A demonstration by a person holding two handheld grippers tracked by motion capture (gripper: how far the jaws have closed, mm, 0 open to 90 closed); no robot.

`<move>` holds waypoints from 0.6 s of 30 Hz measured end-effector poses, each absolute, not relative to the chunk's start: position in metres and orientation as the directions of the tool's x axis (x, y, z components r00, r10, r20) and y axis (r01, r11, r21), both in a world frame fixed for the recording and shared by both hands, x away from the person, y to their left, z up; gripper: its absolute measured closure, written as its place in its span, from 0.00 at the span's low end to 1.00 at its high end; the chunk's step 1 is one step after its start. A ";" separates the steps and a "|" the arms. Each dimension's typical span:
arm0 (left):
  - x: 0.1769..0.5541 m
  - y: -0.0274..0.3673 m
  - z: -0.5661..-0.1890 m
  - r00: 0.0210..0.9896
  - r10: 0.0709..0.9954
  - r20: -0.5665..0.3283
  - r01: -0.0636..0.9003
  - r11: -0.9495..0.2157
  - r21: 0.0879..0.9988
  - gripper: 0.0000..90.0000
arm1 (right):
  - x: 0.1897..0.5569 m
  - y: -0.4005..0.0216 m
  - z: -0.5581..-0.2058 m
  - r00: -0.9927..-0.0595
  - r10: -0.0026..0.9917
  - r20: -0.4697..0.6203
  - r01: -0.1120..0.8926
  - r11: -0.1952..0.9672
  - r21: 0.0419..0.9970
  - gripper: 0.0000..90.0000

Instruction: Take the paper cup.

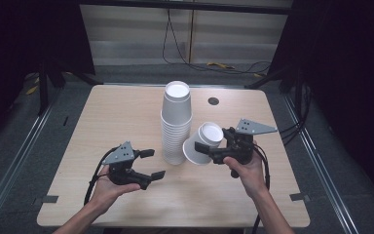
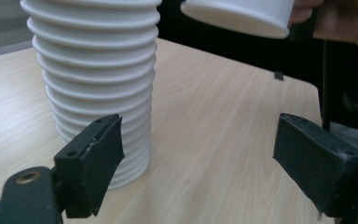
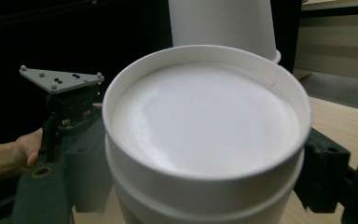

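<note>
A white cup (image 1: 202, 144), bottom toward the camera, is clamped between the right gripper (image 1: 213, 148) fingers, just right of the cup stack (image 1: 176, 124) at mid-counter (image 1: 102, 122). The left gripper (image 1: 152, 163) fingers are spread on nothing, nearer left. Dark drapes flank the counter; the clamped cup's mouth is hidden.

Even overhead light falls on the pale bench (image 1: 126, 122), while the room around it sinks into near black. Shadows under the cup stack (image 1: 176, 124) are short and soft. In the right gripper view the held cup (image 3: 205, 126) is very close, soft-focused and washed out with glare. The left gripper view is sharp nearby, dim behind.
</note>
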State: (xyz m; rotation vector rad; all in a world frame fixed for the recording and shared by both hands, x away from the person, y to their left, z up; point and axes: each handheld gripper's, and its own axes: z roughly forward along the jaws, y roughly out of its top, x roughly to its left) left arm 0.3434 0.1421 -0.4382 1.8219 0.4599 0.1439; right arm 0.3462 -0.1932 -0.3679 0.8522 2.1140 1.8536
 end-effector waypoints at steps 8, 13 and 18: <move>0.342 0.129 -0.436 0.922 0.371 -0.110 0.221 -0.271 0.937 0.18 | 0.348 -0.182 -0.381 -0.825 0.521 0.219 0.293 0.064 0.954 0.23; 0.339 0.125 -0.443 0.921 0.361 -0.146 0.245 -0.245 0.938 0.18 | 0.348 -0.176 -0.390 -0.834 0.501 0.230 0.308 0.078 0.948 0.23; 0.337 0.126 -0.443 0.923 0.352 -0.153 0.243 -0.228 0.943 0.18 | 0.349 -0.171 -0.399 -0.840 0.480 0.252 0.330 0.083 0.940 0.23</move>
